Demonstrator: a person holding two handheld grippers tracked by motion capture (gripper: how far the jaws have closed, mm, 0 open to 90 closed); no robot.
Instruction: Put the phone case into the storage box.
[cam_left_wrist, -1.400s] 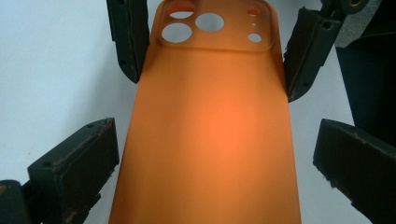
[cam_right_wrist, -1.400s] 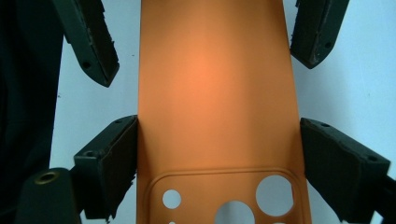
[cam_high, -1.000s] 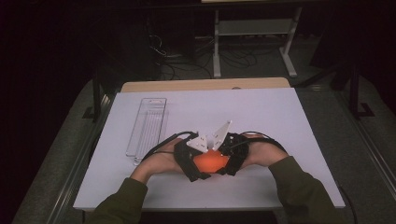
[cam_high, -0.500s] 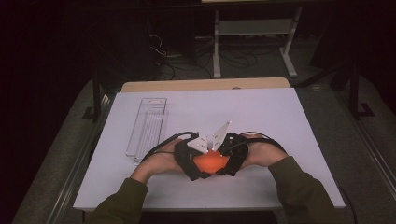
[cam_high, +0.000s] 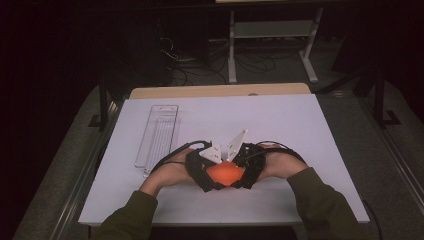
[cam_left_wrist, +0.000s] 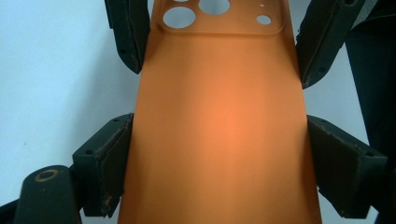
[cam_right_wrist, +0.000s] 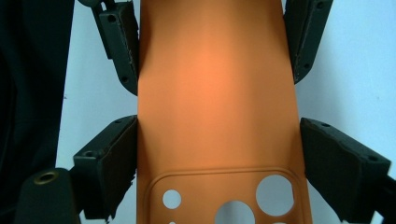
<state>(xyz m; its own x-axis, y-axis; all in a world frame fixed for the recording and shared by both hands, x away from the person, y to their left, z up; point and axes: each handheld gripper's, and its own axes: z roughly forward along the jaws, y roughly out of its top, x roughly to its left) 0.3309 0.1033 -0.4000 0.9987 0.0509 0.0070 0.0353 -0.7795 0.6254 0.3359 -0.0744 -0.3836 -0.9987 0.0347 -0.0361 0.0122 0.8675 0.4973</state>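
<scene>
Nothing moved: both claws, left (cam_high: 212, 172) and right (cam_high: 240, 172), pinch orange case (cam_high: 223, 173) beside clear tray (cam_high: 157, 134).

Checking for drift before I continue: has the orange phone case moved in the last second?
No. The orange phone case sits in the same spot relative to the clear tray, held between both grippers.

A clear plastic tray (cam_high: 158, 134) lies lengthwise on the white table (cam_high: 280, 120) at about ten o'clock. Beyond the far edge, at twelve, cables (cam_high: 192, 67) and a metal stand (cam_high: 272, 30) occupy the dark floor.
</scene>
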